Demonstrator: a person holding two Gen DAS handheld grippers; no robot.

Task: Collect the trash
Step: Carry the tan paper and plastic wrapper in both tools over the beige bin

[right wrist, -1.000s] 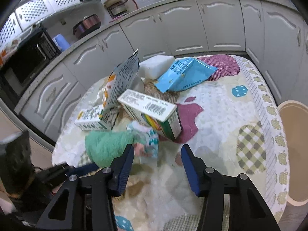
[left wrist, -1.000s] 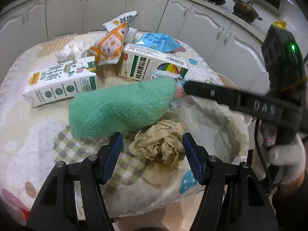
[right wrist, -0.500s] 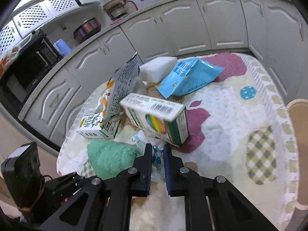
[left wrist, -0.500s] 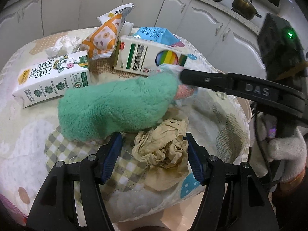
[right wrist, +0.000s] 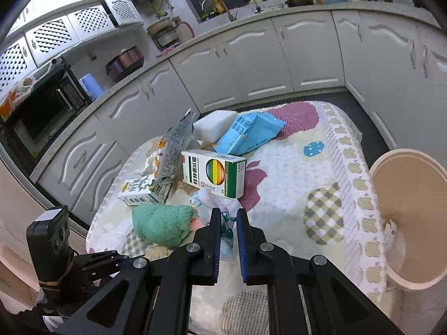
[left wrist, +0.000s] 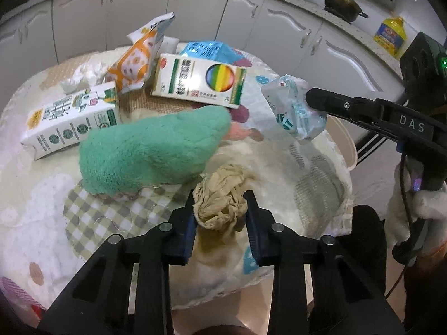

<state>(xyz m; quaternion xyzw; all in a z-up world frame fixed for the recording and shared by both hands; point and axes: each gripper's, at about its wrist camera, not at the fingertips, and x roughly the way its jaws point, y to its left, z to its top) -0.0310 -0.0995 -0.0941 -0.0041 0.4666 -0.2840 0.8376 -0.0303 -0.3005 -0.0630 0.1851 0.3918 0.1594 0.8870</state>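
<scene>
My left gripper [left wrist: 220,212] is closing on the crumpled brown paper [left wrist: 220,199] at the near edge of the worktop [left wrist: 293,184]. My right gripper [right wrist: 226,224] pinches a clear plastic wrapper [left wrist: 296,110], lifted off the worktop.

Carton [left wrist: 69,118] left of towel [left wrist: 151,150]

Your left gripper [left wrist: 220,213] is black moulded plastic with triangular cut-outs in its arms, round silver screws at the pivots and blue pads lining the inner faces of its fingers [left wrist: 252,217]. Your right gripper [right wrist: 226,227] has the same build. Seen from the left wrist, its arm bears white letters "DAS", and behind those letters sits a black camera block [left wrist: 421,67] with a green light. Below the letters, a black cable [left wrist: 403,195] runs past your white fuzzy glove [left wrist: 419,203].
</scene>
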